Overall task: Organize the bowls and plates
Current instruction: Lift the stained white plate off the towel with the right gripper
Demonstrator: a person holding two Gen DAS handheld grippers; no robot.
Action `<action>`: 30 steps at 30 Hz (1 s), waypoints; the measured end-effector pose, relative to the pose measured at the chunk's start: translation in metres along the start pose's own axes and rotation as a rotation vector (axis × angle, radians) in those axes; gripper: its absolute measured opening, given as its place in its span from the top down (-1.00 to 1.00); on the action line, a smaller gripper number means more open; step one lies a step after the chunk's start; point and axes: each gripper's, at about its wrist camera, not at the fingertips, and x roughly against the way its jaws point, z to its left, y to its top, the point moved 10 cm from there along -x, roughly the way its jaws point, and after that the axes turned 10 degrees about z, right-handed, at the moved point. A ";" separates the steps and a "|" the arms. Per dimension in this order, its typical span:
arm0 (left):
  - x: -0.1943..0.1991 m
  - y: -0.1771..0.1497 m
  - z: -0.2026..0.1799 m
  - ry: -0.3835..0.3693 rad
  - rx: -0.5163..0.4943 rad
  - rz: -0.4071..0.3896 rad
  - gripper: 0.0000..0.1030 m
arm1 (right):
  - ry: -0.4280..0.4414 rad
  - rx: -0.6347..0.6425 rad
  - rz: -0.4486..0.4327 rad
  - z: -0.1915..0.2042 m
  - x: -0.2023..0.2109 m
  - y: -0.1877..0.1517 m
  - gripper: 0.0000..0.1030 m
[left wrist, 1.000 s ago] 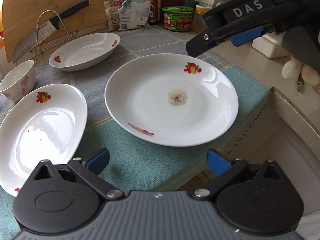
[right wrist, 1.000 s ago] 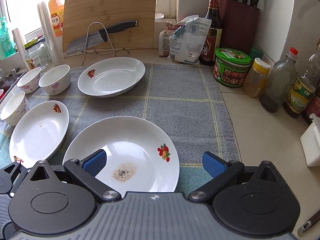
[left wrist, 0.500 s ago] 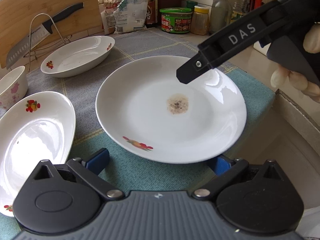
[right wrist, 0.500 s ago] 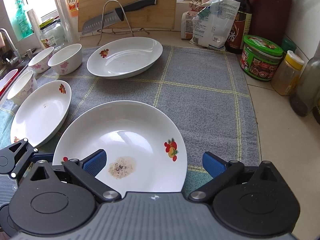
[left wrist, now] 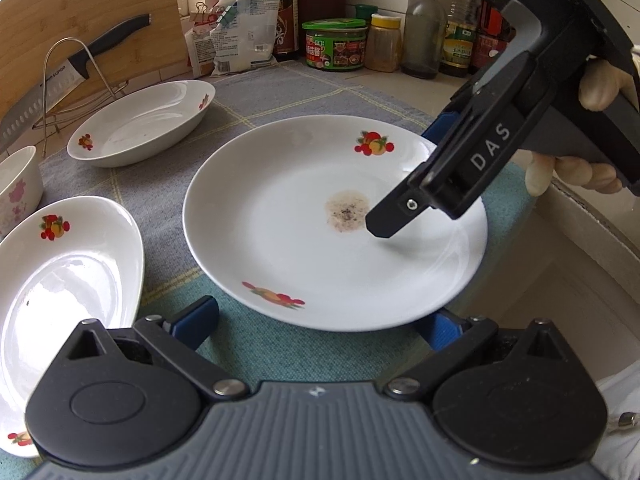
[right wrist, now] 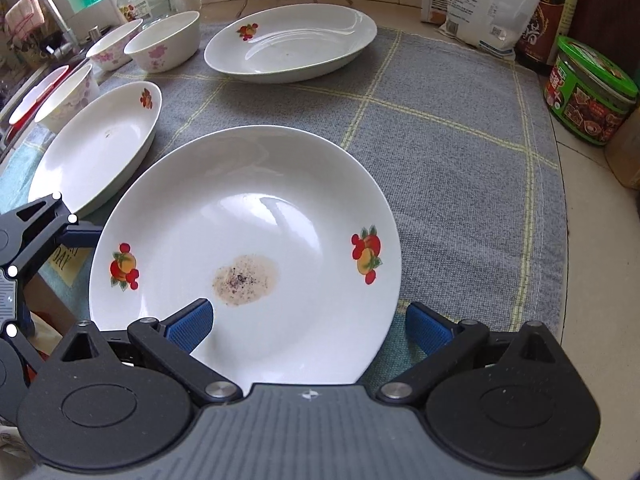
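Observation:
A white plate with fruit prints and a brown stain point(left wrist: 304, 232) point(right wrist: 256, 240) lies on the cloth mat at the counter's front corner. My right gripper point(right wrist: 308, 320) point(left wrist: 404, 216) is open and straddles its near rim, one finger over the plate and one beyond the edge. My left gripper point(left wrist: 320, 320) is open, its right finger tucked under the plate's rim. An oval dish point(left wrist: 60, 288) point(right wrist: 100, 148) lies to the left and another oval dish point(left wrist: 140, 124) point(right wrist: 292, 44) at the back. Floral bowls point(right wrist: 160, 44) point(left wrist: 16, 188) stand at the far left.
A knife on a wire rack point(left wrist: 72, 76) leans against a wooden board. A green-lidded jar point(left wrist: 335, 44) point(right wrist: 588, 92), bottles point(left wrist: 424, 28) and a white bag point(left wrist: 240, 28) line the back right. The counter edge point(left wrist: 580, 216) drops off at the right.
Both grippers have closed in on the stained plate. The right gripper has dropped low over its rim and the left gripper has slid up to its near edge.

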 end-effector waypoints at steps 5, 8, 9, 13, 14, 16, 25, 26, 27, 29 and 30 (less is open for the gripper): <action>0.000 0.000 0.000 -0.003 -0.003 -0.003 -1.00 | -0.015 0.026 0.001 0.001 0.000 -0.002 -1.00; 0.000 0.000 -0.001 -0.002 -0.003 -0.004 -1.00 | -0.002 -0.006 -0.019 -0.002 0.002 -0.002 -1.00; 0.000 0.000 -0.001 -0.002 -0.003 -0.005 -1.00 | -0.005 0.003 -0.019 -0.001 0.002 -0.002 -1.00; 0.000 -0.001 -0.001 -0.003 -0.005 -0.012 -1.00 | -0.029 0.072 -0.026 0.003 -0.001 -0.003 -1.00; 0.001 -0.001 -0.001 -0.003 -0.005 -0.013 -1.00 | -0.029 0.069 -0.035 0.003 0.000 -0.003 -1.00; 0.001 -0.001 -0.001 -0.003 -0.006 -0.016 -1.00 | -0.021 0.063 -0.042 0.002 0.000 -0.003 -1.00; 0.002 -0.001 -0.002 -0.006 -0.013 -0.027 -1.00 | 0.094 0.068 -0.070 -0.004 0.007 0.016 -1.00; 0.002 -0.001 -0.002 -0.005 -0.014 -0.028 -1.00 | 0.121 0.073 -0.058 -0.003 0.006 0.016 -1.00; 0.002 -0.001 -0.002 -0.006 -0.015 -0.028 -1.00 | 0.137 0.076 -0.058 -0.002 0.006 0.018 -1.00; 0.002 -0.001 -0.002 -0.006 -0.017 -0.029 -1.00 | 0.161 0.086 -0.068 -0.001 0.007 0.020 -1.00; 0.002 0.000 -0.002 -0.007 -0.018 -0.031 -1.00 | 0.171 0.090 -0.063 -0.001 0.007 0.021 -1.00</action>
